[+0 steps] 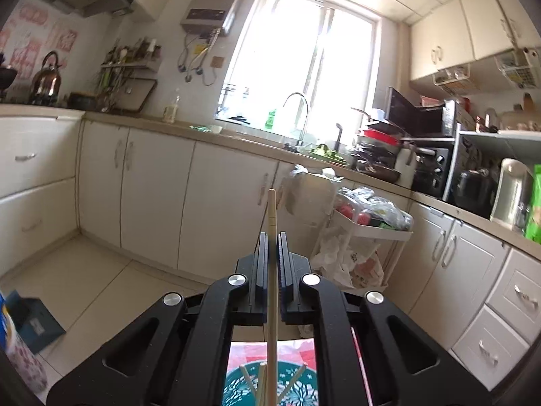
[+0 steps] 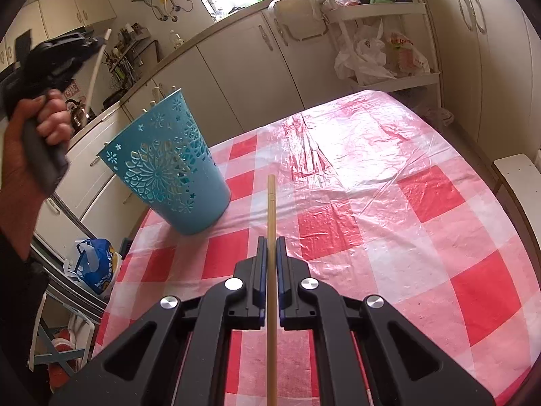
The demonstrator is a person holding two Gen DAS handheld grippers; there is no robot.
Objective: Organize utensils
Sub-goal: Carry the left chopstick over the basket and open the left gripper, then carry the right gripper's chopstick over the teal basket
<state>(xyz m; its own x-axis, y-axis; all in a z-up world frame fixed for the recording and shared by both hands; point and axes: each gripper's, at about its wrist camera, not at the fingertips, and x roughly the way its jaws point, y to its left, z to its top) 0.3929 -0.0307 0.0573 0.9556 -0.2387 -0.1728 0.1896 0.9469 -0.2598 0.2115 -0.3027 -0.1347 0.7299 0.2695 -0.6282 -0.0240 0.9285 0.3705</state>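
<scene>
My left gripper (image 1: 272, 237) is shut on a pale wooden chopstick (image 1: 272, 209) that runs between its fingers. It hangs above the teal cut-out holder (image 1: 236, 389), seen below with several chopsticks inside. My right gripper (image 2: 270, 242) is shut on another chopstick (image 2: 271, 203), held over the red-checked table (image 2: 372, 203). In the right wrist view the teal holder (image 2: 169, 165) stands at the table's left side, with chopstick tips above its rim. The left gripper (image 2: 98, 42) is up and left of the holder, with its chopstick (image 2: 96, 67) pointing down.
White kitchen cabinets (image 1: 152, 196) and a counter with a sink tap (image 1: 301, 115) run behind the table. A white trolley (image 2: 382, 34) with plastic bags stands at the table's far side. A white bench (image 2: 517, 176) is at the right edge. A blue bag (image 2: 94, 264) lies on the floor.
</scene>
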